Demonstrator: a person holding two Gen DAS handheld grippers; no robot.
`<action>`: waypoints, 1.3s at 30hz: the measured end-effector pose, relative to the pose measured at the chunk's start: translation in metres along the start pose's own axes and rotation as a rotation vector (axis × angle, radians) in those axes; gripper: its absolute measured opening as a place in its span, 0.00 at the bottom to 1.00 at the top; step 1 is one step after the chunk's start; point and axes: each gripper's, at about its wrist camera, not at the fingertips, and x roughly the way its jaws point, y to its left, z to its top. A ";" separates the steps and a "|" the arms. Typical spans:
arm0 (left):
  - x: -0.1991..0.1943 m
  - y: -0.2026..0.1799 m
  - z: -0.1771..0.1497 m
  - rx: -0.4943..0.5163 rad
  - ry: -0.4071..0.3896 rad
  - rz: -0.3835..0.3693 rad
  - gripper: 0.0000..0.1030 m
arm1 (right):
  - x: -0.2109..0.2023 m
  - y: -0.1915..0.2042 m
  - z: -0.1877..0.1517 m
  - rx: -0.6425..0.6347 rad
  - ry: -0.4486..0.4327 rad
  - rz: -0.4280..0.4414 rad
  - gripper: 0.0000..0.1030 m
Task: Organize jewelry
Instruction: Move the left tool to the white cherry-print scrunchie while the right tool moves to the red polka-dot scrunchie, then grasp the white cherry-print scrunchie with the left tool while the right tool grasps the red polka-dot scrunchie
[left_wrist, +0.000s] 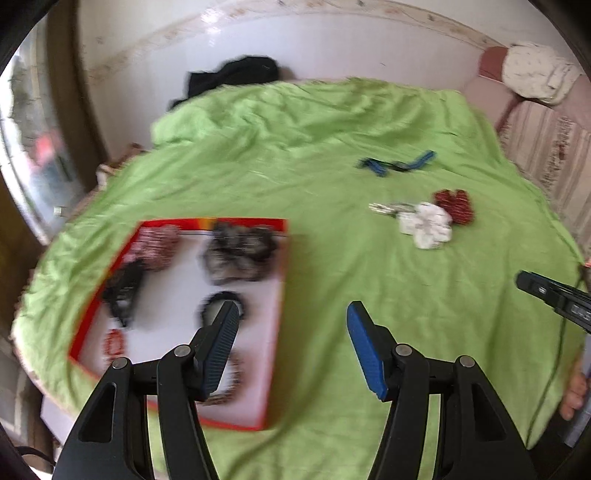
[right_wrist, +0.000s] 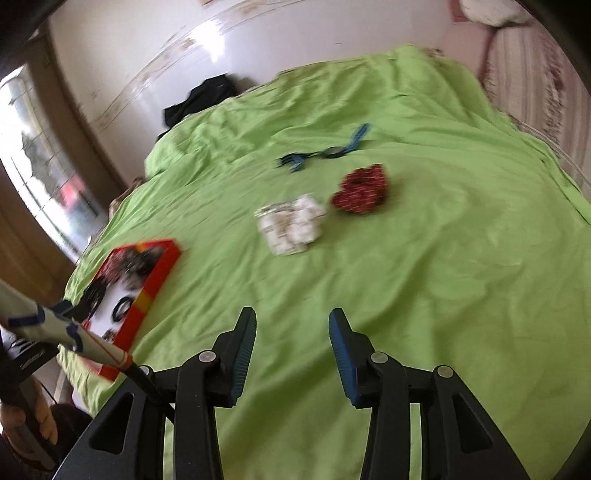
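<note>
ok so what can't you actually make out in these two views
- Items in the red tray: motion blur in the left wrist view, and the left gripper covers some.
- Same tray in the right wrist view: small, its near end behind the other gripper's handle.
- Blue strap item: blurred, type unclear.
- Silvery piece beside the white scrunchie: blurred.

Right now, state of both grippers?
Left gripper: open, empty, over the red tray's edge.
Right gripper: open, empty, above the green sheet.
</note>
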 end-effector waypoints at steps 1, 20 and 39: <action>0.005 -0.005 0.004 0.000 0.018 -0.022 0.58 | 0.001 -0.006 0.003 0.012 -0.003 -0.006 0.43; 0.172 -0.106 0.087 -0.105 0.245 -0.361 0.59 | 0.111 -0.089 0.106 0.159 -0.034 -0.029 0.57; 0.225 -0.141 0.087 -0.129 0.364 -0.421 0.06 | 0.158 -0.095 0.121 0.104 0.019 0.007 0.09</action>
